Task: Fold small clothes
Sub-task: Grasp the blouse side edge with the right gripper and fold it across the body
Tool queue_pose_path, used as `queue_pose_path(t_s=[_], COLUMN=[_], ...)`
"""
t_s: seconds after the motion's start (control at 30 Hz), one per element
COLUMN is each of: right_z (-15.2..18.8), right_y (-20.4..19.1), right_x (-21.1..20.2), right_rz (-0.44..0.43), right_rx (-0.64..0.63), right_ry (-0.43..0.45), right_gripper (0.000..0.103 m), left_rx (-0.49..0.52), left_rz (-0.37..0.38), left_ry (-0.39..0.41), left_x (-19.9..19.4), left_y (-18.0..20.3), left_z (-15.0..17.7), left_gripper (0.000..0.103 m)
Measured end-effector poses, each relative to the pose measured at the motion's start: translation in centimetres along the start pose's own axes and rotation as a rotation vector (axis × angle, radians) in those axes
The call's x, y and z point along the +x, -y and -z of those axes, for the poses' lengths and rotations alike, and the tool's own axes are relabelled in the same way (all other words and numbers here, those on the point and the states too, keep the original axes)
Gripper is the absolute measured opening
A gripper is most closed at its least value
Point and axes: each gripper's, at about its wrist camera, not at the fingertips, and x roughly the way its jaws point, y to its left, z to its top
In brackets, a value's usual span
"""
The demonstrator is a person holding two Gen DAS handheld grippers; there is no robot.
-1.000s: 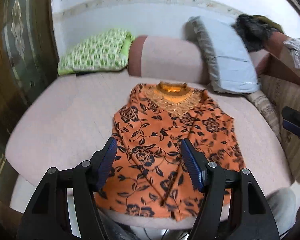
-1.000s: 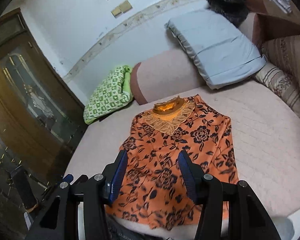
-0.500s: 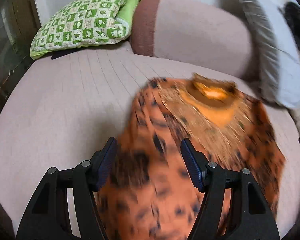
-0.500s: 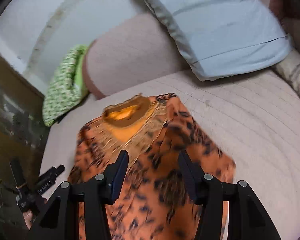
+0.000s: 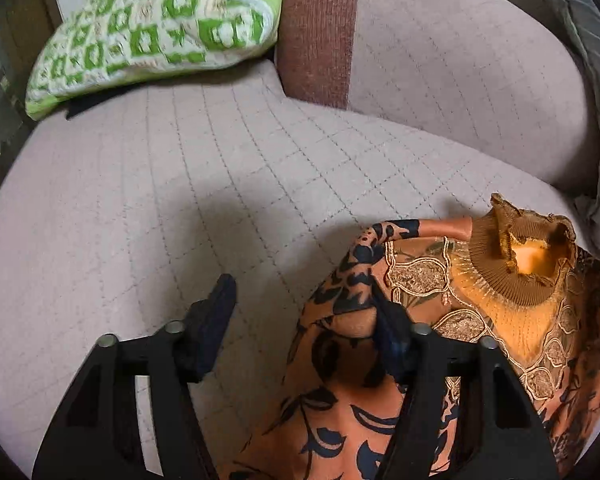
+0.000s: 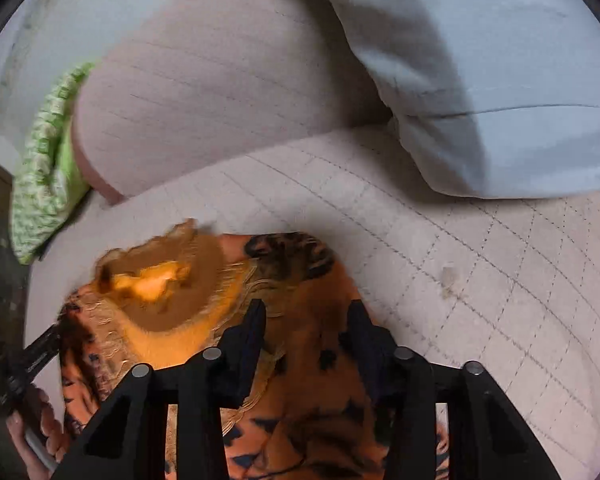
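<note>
- quilted pink bed (image 5: 188, 184) carried an orange floral top (image 5: 340, 400) lying flat, its collar toward the pillows.
- left tongs (image 5: 304, 304) had just been closing, jaws apart astride the top's shoulder edge, one finger pressing into it.
- right tongs (image 6: 306, 320) had just been closing too, jaws apart over the other shoulder.

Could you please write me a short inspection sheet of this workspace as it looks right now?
Surface: pink quilted cover, bare around the garment.
Job's things: orange floral top, flat, collar toward the bolster.
Clutter: green patterned pillow; grey pillow.
Grippers: left tongs at the top's shoulder edge, right tongs over the other shoulder; both have just been closing, neither pinching cloth.
Cables: nothing seen.
Surroundings: dark, unclear.
</note>
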Motion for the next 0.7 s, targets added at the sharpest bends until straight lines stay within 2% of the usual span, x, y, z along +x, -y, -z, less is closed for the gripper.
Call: queue_pose_path(t_s=[0.03,0.07,0.1,0.17,0.23,0.43,0.57,0.7], right_z=[-0.1,-0.1,0.0,0.4,1.5,6.9,13.4,19.4], right_y=[0.3,0.6,1.1,1.8,2.6,4.0,4.7,7.0], right_x=[0.3,0.5,0.1,-1.8,-5.4,-14.9,-19.8,-21.7], right_rz=[0.012,0.007,0.011,0.000,-0.052,-0.113,-0.117,-0.184], right_rx=[0.006,0.014,0.022,0.022,0.028,-0.005,-0.031,0.048], right_ry=[-0.010,-0.025,-0.029,0.003,0.060,0.141,0.182,0.178], right_gripper=[0.021,0.012,0.011,0.010,0.009,0.009,0.009,0.009], left_rx=[-0.015,-0.018,-0.007,0.038,0.058,-0.041,-0.062,-0.083], left_rz=[-0.001,0.016,0.036,0.040,0.055,0.171,0.199,0.227], left_ry=[-0.002,0.000,0.003,0.044,0.085,0.153,0.211,0.194], left_x=[0.1,0.2,0.1,-0.7,-2.4,-12.0,-19.4,-23.5], left_y=[-0.3,-0.4,-0.2,0.7,1.2,-1.8,-5.5,-8.0], left_z=[0.0,0.0,0.1,0.5,1.1,4.6,10.0,17.7], left_gripper=[0.031,0.025,0.013,0.009,0.008,0.008,0.008,0.008])
